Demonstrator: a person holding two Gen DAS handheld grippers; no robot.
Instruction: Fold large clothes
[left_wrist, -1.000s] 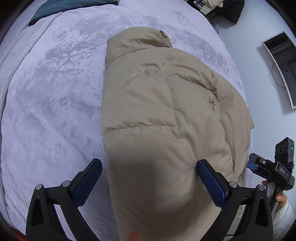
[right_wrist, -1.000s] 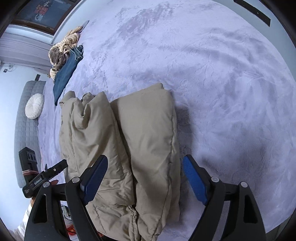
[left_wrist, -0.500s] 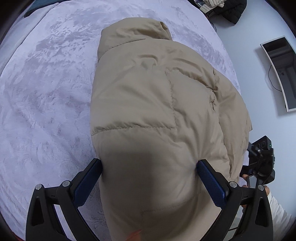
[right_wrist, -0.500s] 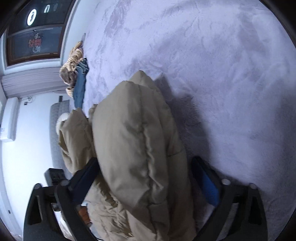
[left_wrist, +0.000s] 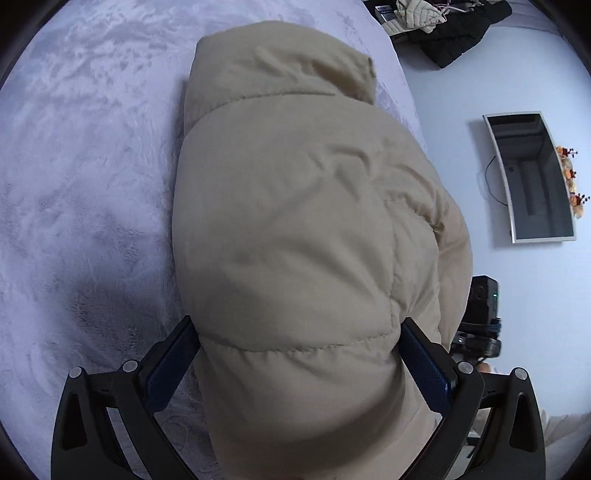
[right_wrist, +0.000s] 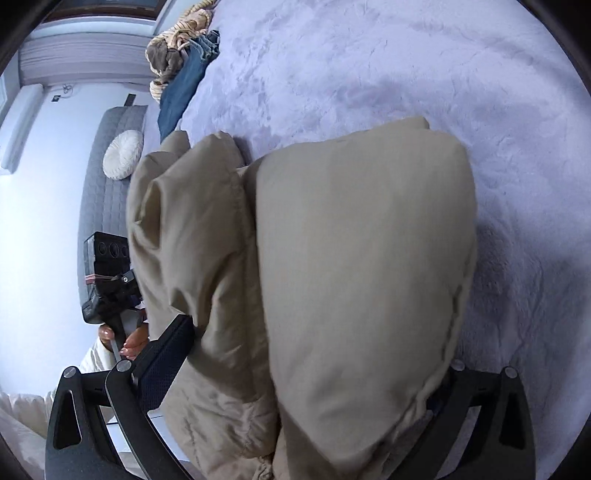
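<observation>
A beige puffer jacket (left_wrist: 295, 221), folded into a thick bundle, lies on the lavender fleece blanket (left_wrist: 74, 177). My left gripper (left_wrist: 297, 325) is open wide and straddles the jacket's near end, whose padding fills the gap between the blue pads (left_wrist: 424, 369). The right wrist view shows the same jacket (right_wrist: 351, 258) folded in two rolls. My right gripper (right_wrist: 317, 343) is open wide over the larger roll. Its left finger (right_wrist: 166, 354) shows and the fabric hides its right finger. Each view shows the other gripper beside the jacket, held by a hand (right_wrist: 129, 343).
Blue jeans (right_wrist: 184, 85) and a knitted garment (right_wrist: 173, 48) lie at the blanket's far edge. A grey bench with a round white cushion (right_wrist: 123, 155) stands beyond. Dark clothes (left_wrist: 454, 33) are piled past the bed. A curved screen (left_wrist: 532, 177) hangs on the wall.
Both grippers came down and forward onto the jacket, which now bulges between their fingers. The right gripper's jaws widened, and the fabric now covers its right finger.
</observation>
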